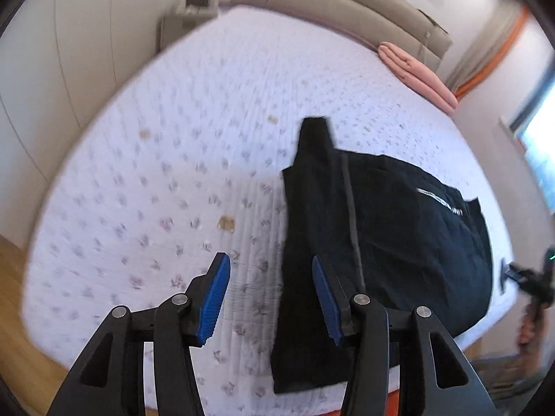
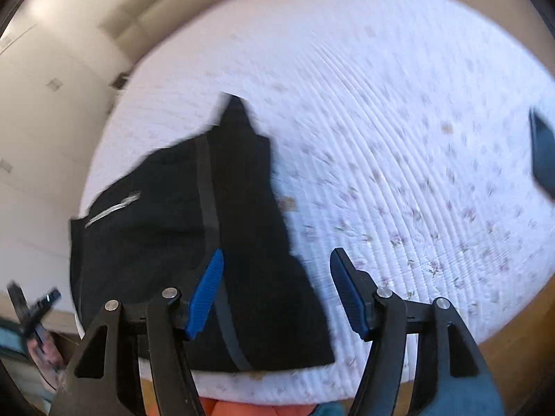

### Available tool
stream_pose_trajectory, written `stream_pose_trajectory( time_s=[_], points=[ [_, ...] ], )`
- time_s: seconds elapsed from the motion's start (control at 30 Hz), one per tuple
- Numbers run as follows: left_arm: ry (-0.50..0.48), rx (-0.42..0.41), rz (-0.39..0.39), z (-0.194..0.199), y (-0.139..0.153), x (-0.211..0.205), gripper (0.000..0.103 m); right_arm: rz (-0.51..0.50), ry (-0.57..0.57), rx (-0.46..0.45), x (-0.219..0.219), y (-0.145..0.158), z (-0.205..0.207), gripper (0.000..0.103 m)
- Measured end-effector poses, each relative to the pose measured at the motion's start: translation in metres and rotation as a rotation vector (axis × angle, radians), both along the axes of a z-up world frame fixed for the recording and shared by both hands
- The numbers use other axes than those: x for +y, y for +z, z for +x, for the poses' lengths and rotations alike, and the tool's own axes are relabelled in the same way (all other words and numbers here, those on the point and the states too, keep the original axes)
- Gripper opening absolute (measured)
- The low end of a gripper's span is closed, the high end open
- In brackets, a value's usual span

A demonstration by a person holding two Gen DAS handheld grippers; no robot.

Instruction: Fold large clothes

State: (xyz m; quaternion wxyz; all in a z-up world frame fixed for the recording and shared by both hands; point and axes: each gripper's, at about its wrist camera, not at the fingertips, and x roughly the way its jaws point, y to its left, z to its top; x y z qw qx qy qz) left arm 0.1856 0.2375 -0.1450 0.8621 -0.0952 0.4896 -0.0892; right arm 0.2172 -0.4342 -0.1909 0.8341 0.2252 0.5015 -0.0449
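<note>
A large black garment (image 1: 399,235) lies flat on the bed, with a grey stripe (image 1: 352,215) down it and a white logo (image 1: 437,201). One narrow end points toward the headboard. My left gripper (image 1: 270,261) hangs open above the garment's left edge, one blue pad over cloth and the other over the sheet. In the right wrist view the same garment (image 2: 166,228) fills the left half. My right gripper (image 2: 277,254) is open above its right edge, with nothing pinched between the pads. Both views are blurred.
The bed (image 1: 156,173) has a white quilted cover with small flowers. A folded pink blanket (image 1: 416,72) lies by the beige headboard (image 1: 347,3). Wood floor (image 1: 14,294) runs along the bed's side, and a bright window (image 1: 541,145) is at the right.
</note>
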Motion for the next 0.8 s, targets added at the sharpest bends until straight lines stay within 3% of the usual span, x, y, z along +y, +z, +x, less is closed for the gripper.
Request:
stream_pose_trajectory(
  time_s=[0.1, 0.2, 0.27, 0.37, 0.47, 0.63, 0.8],
  points=[
    [-0.077, -0.084, -0.003, -0.022, 0.023, -0.049, 0.051, -0.152, 0.097, -0.021, 0.066, 0.029, 0.002, 0.070],
    [-0.139, -0.094, 0.025, -0.024, 0.024, -0.114, 0.051, -0.247, 0.170, -0.001, 0.115, 0.025, 0.005, 0.070],
    [-0.162, -0.056, 0.067, -0.019, 0.003, -0.147, 0.051, -0.285, 0.165, 0.060, 0.143, 0.000, 0.020, 0.069],
    [-0.178, 0.038, 0.176, -0.007, -0.043, -0.175, 0.051, -0.308, 0.160, 0.126, 0.147, -0.029, 0.021, 0.069],
    [-0.156, 0.082, 0.162, -0.005, -0.062, -0.177, 0.052, -0.332, 0.165, 0.168, 0.134, -0.046, 0.011, 0.071],
    [-0.182, 0.045, 0.176, -0.015, -0.036, -0.172, 0.046, -0.292, 0.137, 0.179, 0.131, -0.036, 0.014, 0.071],
    [-0.191, -0.070, 0.209, -0.047, 0.020, -0.167, 0.046, -0.209, 0.108, 0.098, 0.138, 0.012, -0.001, 0.071]
  ],
)
